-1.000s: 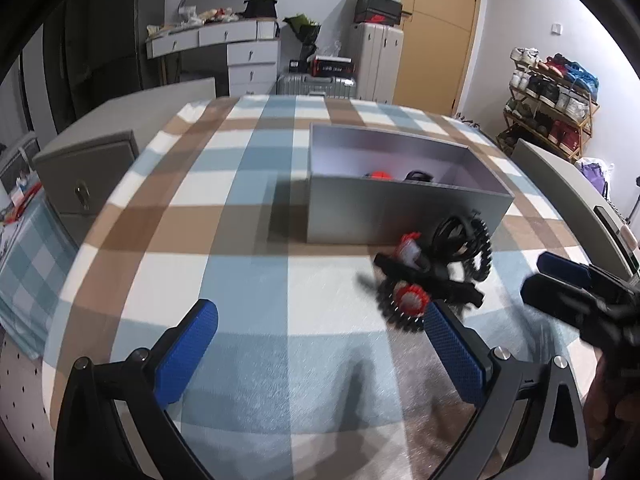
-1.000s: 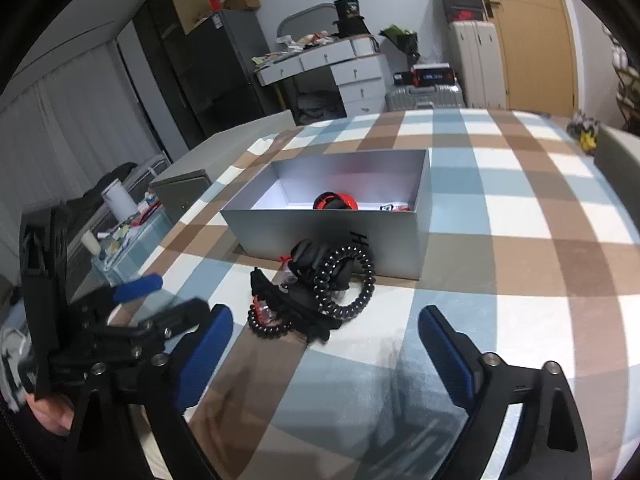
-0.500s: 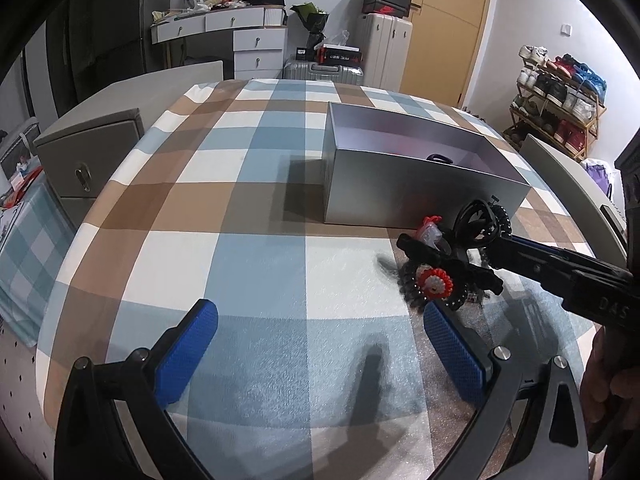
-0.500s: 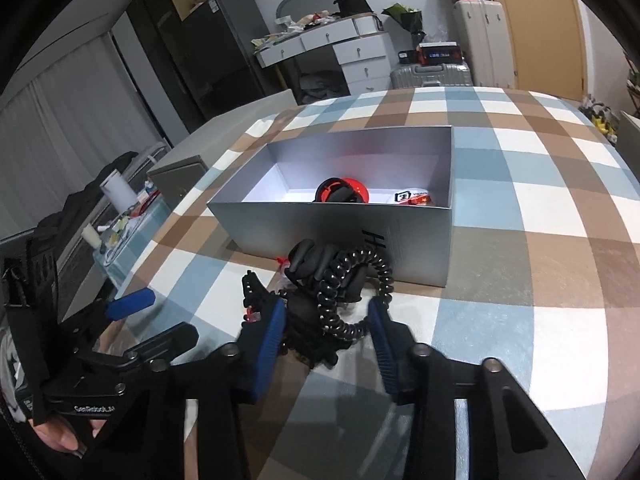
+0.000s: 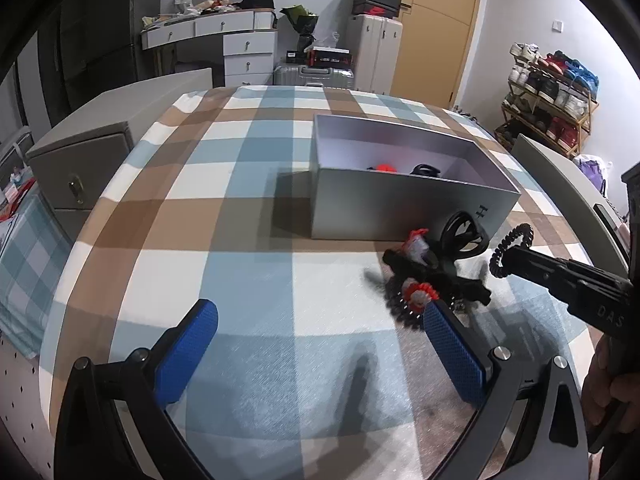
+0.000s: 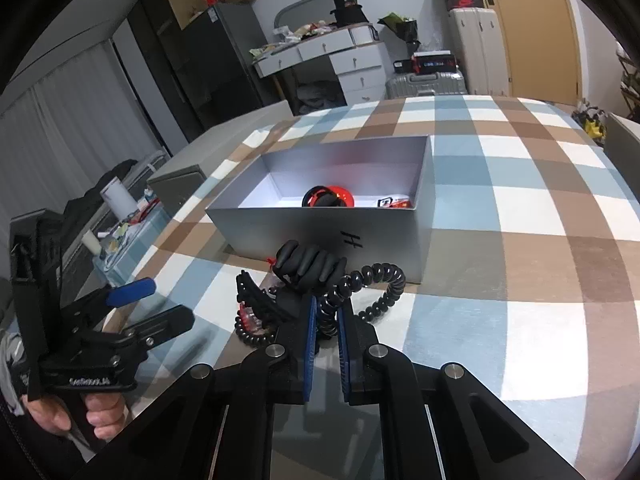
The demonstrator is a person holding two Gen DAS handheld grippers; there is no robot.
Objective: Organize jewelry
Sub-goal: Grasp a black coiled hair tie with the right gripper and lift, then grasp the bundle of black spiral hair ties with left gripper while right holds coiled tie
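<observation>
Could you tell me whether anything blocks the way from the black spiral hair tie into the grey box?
Only the grey box's own near wall, which the right gripper must lift the black spiral hair tie over.

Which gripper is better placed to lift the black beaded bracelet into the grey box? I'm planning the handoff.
Right. The right gripper is closed on the black beaded bracelet beside the grey box; the left gripper is open, holding nothing.
</observation>
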